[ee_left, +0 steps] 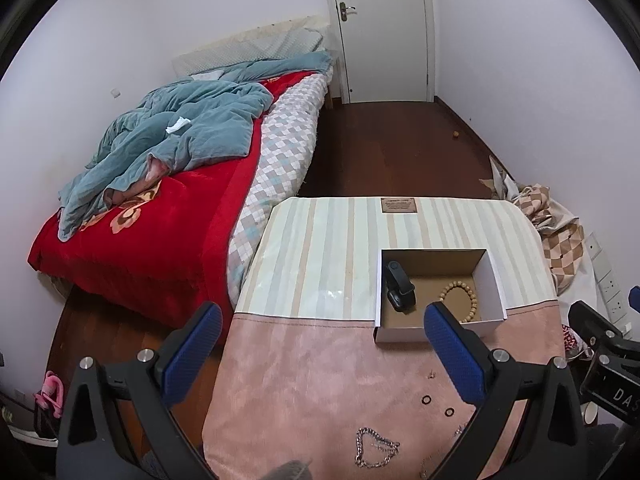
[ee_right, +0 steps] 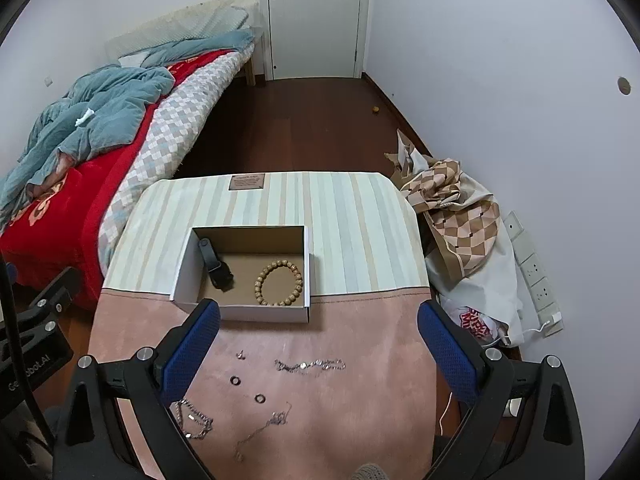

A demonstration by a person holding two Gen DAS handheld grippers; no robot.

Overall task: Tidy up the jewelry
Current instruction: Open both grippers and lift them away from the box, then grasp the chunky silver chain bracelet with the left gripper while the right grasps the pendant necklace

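An open white cardboard box (ee_right: pixel 244 314) (ee_left: pixel 400 336) stands on the table and holds a wooden bead bracelet (ee_right: pixel 279 283) (ee_left: pixel 464 300) and a black watch (ee_right: pixel 214 264) (ee_left: pixel 397 284). On the pink cloth (ee_right: pixel 360 400) in front of it lie a silver chain (ee_right: pixel 310 366), two dark rings (ee_right: pixel 235 380) (ee_right: pixel 260 398), a small earring (ee_right: pixel 241 355), a chunky chain (ee_right: pixel 194 420) (ee_left: pixel 376 448) and a thin chain (ee_right: pixel 264 428). My left gripper (ee_left: pixel 324 340) and right gripper (ee_right: pixel 318 334) are both open and empty, held above the cloth.
The table (ee_right: pixel 360 216) has a striped cover at its far half. A bed (ee_left: pixel 160 200) with red and blue blankets stands to the left. Checked fabric and bags (ee_right: pixel 464 216) lie by the right wall, with a power strip (ee_right: pixel 536 276). A door (ee_right: pixel 316 16) is at the back.
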